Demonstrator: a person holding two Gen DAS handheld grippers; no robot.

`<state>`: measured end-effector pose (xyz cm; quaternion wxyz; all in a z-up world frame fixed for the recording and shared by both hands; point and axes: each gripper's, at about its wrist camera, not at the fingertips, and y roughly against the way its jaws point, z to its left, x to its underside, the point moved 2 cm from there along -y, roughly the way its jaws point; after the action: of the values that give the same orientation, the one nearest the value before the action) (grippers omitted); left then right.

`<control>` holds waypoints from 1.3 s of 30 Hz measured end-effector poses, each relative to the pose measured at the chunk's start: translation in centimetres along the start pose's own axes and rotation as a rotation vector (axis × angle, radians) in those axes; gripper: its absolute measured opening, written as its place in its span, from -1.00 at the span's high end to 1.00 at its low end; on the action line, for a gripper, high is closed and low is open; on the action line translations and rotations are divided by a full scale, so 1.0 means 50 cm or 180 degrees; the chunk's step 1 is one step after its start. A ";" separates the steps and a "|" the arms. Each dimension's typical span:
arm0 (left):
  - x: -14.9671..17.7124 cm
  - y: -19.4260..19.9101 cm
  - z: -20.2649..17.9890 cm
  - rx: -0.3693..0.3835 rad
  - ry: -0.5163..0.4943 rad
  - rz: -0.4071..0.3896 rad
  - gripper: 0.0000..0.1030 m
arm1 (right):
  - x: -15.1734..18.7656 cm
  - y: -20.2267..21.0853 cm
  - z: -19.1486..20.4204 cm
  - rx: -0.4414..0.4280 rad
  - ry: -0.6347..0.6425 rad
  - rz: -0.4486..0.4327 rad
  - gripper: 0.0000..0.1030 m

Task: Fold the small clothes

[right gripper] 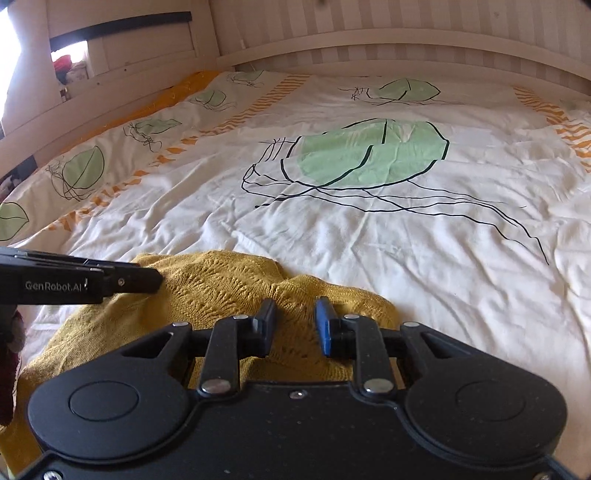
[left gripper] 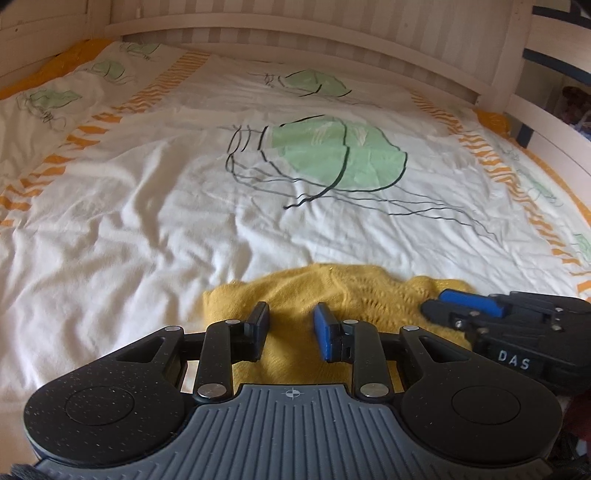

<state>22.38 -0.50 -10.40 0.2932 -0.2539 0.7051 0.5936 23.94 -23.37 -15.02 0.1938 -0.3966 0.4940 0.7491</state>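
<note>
A mustard-yellow knitted garment (left gripper: 332, 291) lies bunched on the bed cover, close to both grippers. My left gripper (left gripper: 291, 323) hovers over its left part, open, with only knit showing through the gap between its fingers. The right gripper (left gripper: 439, 305) reaches in from the right over the garment's right edge. In the right wrist view the garment (right gripper: 221, 288) spreads to the lower left. My right gripper (right gripper: 295, 319) stands open above its right part, nothing clamped. The left gripper (right gripper: 155, 282) enters side-on from the left, its tip over the knit.
The white bed cover (left gripper: 184, 206) with green leaf prints and orange striped bands stretches ahead, wrinkled. A white wooden bed rail (left gripper: 295, 33) runs along the far side, and another rail (right gripper: 74, 99) closes the left. A ladder post (left gripper: 517, 62) stands at the far right.
</note>
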 end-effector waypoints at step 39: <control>0.074 0.237 0.033 -0.0406 0.0328 -0.0109 -0.56 | 0.033 0.237 0.055 0.0280 -0.0337 -0.0072 -0.99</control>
<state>11.62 3.05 -5.12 0.2499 -0.3144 0.6755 0.6184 13.73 -26.24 -8.82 0.2452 -0.3531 0.5110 0.7444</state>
